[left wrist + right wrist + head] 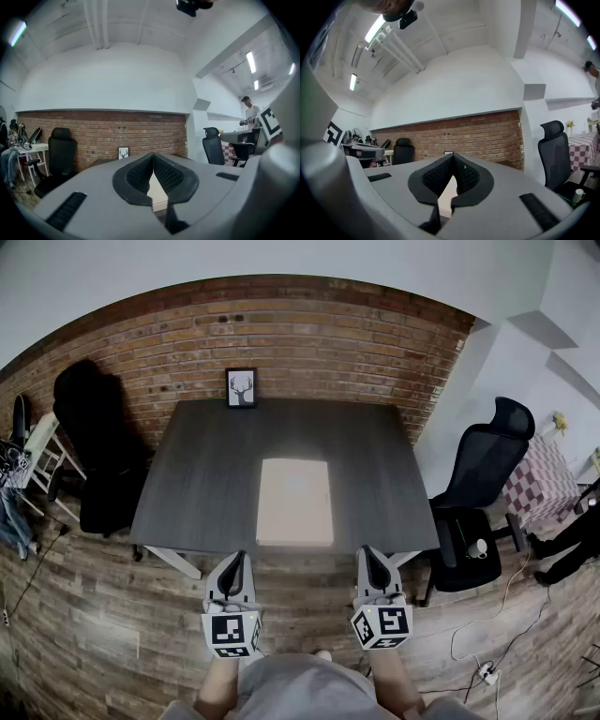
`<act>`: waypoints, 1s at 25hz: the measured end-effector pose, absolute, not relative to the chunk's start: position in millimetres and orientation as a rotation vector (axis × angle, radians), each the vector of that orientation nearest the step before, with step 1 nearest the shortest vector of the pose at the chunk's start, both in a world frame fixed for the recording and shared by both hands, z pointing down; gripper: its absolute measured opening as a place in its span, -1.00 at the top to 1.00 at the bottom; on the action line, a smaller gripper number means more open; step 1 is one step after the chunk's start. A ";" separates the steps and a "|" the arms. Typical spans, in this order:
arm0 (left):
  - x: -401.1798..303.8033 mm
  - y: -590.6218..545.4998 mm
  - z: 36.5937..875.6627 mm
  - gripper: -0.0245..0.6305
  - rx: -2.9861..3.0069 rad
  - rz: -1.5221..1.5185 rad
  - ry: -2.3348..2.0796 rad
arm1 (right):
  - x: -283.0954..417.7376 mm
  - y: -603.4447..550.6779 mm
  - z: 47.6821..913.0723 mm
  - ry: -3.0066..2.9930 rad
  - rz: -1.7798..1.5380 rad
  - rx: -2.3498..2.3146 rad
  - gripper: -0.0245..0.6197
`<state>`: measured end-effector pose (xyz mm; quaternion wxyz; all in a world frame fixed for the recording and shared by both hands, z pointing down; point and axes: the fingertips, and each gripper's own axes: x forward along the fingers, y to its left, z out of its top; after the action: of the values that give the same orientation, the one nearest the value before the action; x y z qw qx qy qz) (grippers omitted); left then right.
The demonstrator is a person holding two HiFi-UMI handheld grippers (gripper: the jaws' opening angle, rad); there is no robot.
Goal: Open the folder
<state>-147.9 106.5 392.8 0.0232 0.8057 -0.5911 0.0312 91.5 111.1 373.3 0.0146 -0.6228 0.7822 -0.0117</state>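
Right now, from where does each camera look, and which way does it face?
Head view: on the person's head, steeply down at the table and folder; left gripper, right gripper, forearms show.
Left gripper view: on that gripper, level along its shut jaws toward the brick wall and framed picture.
Right gripper view: on that gripper, level along its shut jaws toward the same wall.
Shared: all three show folder and brick wall.

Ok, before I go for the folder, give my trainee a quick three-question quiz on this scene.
1. True or false: the folder lies closed on the table.
2. Which holds something: the left gripper, the right gripper, or neither?
3. What stands at the table's far edge?
Key: 1 true. 2 neither; both are shut, empty, short of the table. 3 the framed deer picture.
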 end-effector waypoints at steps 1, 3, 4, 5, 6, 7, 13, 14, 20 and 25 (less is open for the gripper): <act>-147.8 106.8 392.7 0.92 2.495 0.097 -1.830 | 91.2 111.4 373.2 2.437 -0.032 -1.938 0.93; -147.7 107.5 392.4 0.92 2.496 0.097 -1.832 | 90.8 111.9 373.2 2.441 -0.025 -1.937 0.93; -147.6 107.9 392.2 0.92 2.496 0.097 -1.834 | 90.8 112.1 373.3 2.441 -0.024 -1.937 0.93; -147.4 108.2 391.9 0.92 2.496 0.097 -1.835 | 90.9 112.4 373.5 2.441 -0.023 -1.937 0.93; -147.0 108.5 391.6 0.92 2.496 0.097 -1.836 | 91.2 112.7 373.5 2.441 -0.022 -1.938 0.93; -146.6 108.9 391.3 0.92 2.497 0.098 -1.837 | 91.4 113.0 373.5 2.441 -0.021 -1.938 0.93; -140.4 114.7 391.4 0.92 2.500 0.111 -1.838 | 95.2 116.8 376.7 2.444 -0.034 -1.936 0.93; -138.7 115.8 391.2 0.92 2.501 0.112 -1.839 | 96.0 117.7 377.4 2.447 -0.037 -1.932 0.93; -126.0 125.3 389.4 0.92 2.497 0.124 -1.855 | 99.3 126.7 378.8 2.487 -0.029 -1.890 0.93; -108.0 137.5 391.4 0.92 2.485 0.128 -1.874 | 114.2 137.9 383.9 2.509 -0.035 -1.878 0.93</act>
<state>-108.0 137.5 391.4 0.0134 0.7977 -0.6014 0.0412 114.2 137.9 383.9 0.0038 -0.5991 0.8006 -0.0112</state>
